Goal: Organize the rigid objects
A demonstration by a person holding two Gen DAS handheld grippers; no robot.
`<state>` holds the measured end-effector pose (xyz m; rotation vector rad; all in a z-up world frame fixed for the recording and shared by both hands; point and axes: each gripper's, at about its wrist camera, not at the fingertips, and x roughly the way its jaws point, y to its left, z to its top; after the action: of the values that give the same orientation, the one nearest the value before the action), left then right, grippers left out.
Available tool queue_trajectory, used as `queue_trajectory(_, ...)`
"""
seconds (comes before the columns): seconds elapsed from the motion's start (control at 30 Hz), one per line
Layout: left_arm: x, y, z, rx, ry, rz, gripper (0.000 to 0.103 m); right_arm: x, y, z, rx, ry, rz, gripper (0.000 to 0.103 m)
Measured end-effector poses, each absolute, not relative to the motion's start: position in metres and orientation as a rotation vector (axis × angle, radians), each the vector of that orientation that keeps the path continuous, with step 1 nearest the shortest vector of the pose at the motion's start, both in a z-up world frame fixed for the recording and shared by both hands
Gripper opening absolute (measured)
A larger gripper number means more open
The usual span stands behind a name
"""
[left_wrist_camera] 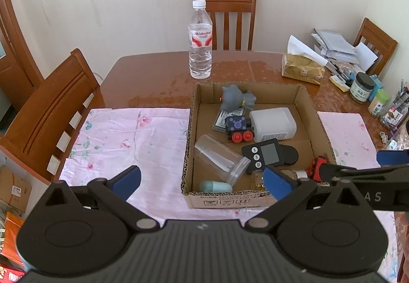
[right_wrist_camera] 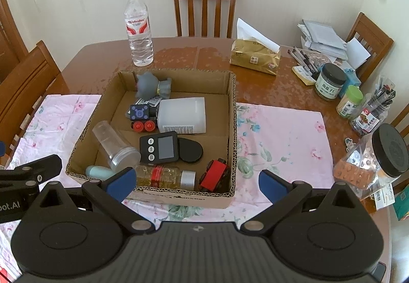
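A cardboard box (left_wrist_camera: 189, 127) (right_wrist_camera: 232, 114) sits on the table and holds several objects: a grey toy figure (left_wrist_camera: 236, 99) (right_wrist_camera: 153, 83), a white plastic bottle (left_wrist_camera: 274, 123) (right_wrist_camera: 182, 114), a blue toy train (left_wrist_camera: 237, 127) (right_wrist_camera: 140, 115), a black timer (left_wrist_camera: 264, 155) (right_wrist_camera: 161, 147), a clear jar (left_wrist_camera: 221, 157) (right_wrist_camera: 115, 145), a red toy car (right_wrist_camera: 214, 175), a spice bottle (right_wrist_camera: 163, 175) and a pale teal object (left_wrist_camera: 214, 185) (right_wrist_camera: 98, 171). A water bottle (left_wrist_camera: 200, 40) (right_wrist_camera: 138, 27) stands upright behind the box. My left gripper (left_wrist_camera: 202, 182) is open and empty at the box's near left corner. My right gripper (right_wrist_camera: 196, 182) is open and empty over the box's near edge.
Pink floral cloths (left_wrist_camera: 122, 139) (right_wrist_camera: 281, 134) lie either side of the box. A gold tissue pack (right_wrist_camera: 254, 59), papers, pens and jars (right_wrist_camera: 331, 81) crowd the right side. A black-lidded jar (right_wrist_camera: 375, 157) lies at the right edge. Wooden chairs (right_wrist_camera: 204, 4) surround the table.
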<state>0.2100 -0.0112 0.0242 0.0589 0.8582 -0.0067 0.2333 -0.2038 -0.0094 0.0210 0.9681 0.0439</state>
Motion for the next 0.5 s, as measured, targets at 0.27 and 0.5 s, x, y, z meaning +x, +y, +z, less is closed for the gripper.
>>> queue_trajectory(0.27,0.2084,-0.0101,0.0261,0.056,0.855,-0.005,0.102,0.2315,-0.202,-0.0075,0.017,0.962,0.046,0.103)
queue_trajectory(0.5,0.2064,-0.0096,0.0283,0.056,0.851,-0.004,0.102,0.2292,-0.2013,-0.0058,0.016,0.959,0.048,0.103)
